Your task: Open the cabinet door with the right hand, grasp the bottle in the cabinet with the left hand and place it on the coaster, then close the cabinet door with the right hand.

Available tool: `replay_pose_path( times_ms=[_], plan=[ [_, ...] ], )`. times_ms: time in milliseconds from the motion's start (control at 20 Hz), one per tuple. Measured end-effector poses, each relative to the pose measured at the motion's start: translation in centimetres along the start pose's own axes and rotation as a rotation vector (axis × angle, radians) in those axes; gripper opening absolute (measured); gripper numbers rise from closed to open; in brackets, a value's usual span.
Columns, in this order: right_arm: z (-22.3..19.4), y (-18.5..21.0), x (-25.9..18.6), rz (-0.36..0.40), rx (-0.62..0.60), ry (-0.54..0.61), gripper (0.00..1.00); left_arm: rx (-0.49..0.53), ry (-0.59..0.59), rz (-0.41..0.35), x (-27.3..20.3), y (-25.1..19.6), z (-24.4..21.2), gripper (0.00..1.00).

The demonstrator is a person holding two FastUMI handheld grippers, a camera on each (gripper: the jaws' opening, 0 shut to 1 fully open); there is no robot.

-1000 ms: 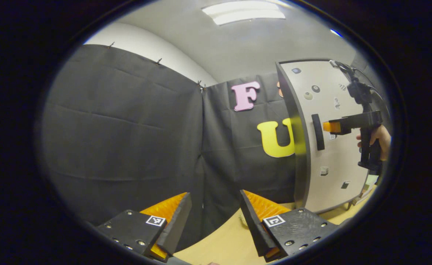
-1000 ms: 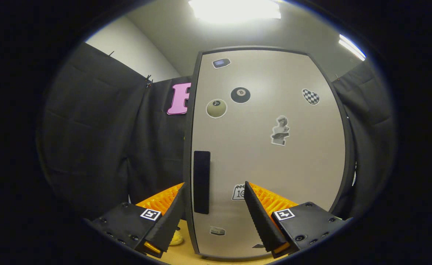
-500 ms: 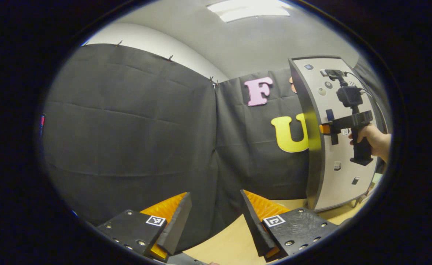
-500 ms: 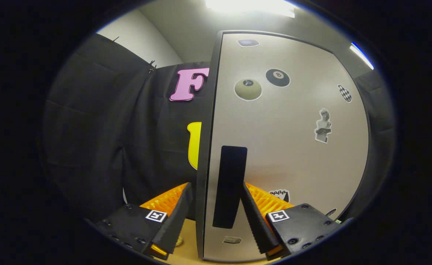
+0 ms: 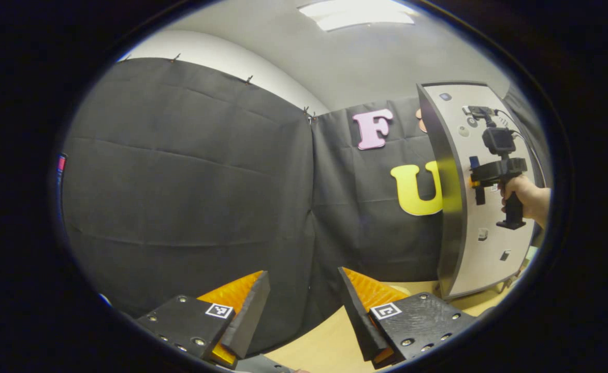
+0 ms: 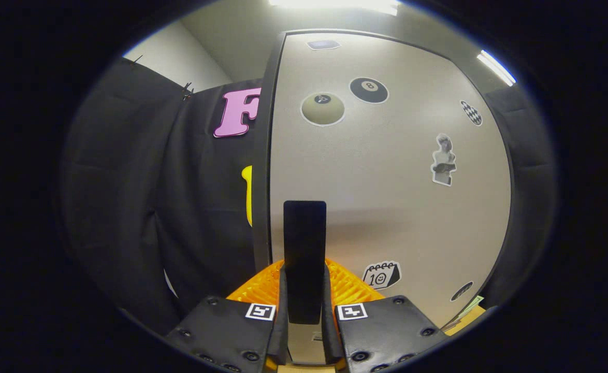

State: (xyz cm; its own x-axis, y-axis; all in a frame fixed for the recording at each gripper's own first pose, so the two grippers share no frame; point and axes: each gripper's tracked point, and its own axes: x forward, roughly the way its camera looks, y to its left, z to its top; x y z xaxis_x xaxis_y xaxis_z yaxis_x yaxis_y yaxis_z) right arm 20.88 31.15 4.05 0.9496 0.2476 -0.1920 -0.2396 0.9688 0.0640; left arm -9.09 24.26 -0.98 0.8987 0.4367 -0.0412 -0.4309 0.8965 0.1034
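Note:
The cabinet door [image 6: 387,197] is pale beige with stickers and a dark frame, and it is closed. Its black vertical handle [image 6: 304,259] stands between the two fingers of my right gripper [image 6: 304,305], which is shut on it. In the left gripper view the same cabinet [image 5: 482,223] stands at the far right on the wooden table [image 5: 324,342]. There the right gripper [image 5: 477,178], held by a hand [image 5: 529,199], is at the handle. My left gripper [image 5: 304,305] is open with nothing between its fingers, well left of the cabinet and facing the black cloth wall. The bottle is hidden.
Black cloth walls [image 5: 190,191] close the booth behind and to the left of the cabinet. Bare tabletop lies between my left gripper and the cabinet's foot [image 5: 506,282].
My right gripper moved in onto the door handle and shut on it. The left gripper view swung a little left, so the cabinet sits farther right and smaller.

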Motion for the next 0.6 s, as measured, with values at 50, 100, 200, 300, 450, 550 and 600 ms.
replay_pose_path(
  times_ms=[50, 100, 200, 300, 450, 550, 600],
  plan=[
    [0.2, 0.2, 0.0, 0.004, -0.008, 0.0, 0.2, 0.0, -0.006, -0.007, 0.0, -0.1, 0.2, 0.78],
    [0.1, 0.1, -0.1, 0.012, -0.027, 0.009, 0.19, 0.001, -0.014, -0.014, 0.1, -0.3, 0.4, 0.81],
    [0.1, 0.1, -0.5, 0.032, -0.019, 0.012, 0.19, 0.0, -0.029, -0.029, 0.3, -0.8, 0.9, 0.81],
    [0.0, 0.1, -0.9, 0.058, -0.005, 0.027, 0.17, -0.004, -0.036, -0.047, 0.3, -1.4, 1.1, 0.78],
    [0.0, -0.2, -2.0, 0.087, 0.006, 0.027, 0.19, -0.017, -0.038, -0.079, 0.2, -2.5, 0.9, 0.78],
    [0.0, -0.2, -2.9, 0.104, 0.003, 0.03, 0.2, -0.029, -0.036, -0.107, 0.4, -3.6, 0.8, 0.78],
    [0.0, -0.3, -3.4, 0.115, 0.004, 0.034, 0.19, -0.033, -0.037, -0.123, 0.6, -4.2, 0.7, 0.78]
  ],
)
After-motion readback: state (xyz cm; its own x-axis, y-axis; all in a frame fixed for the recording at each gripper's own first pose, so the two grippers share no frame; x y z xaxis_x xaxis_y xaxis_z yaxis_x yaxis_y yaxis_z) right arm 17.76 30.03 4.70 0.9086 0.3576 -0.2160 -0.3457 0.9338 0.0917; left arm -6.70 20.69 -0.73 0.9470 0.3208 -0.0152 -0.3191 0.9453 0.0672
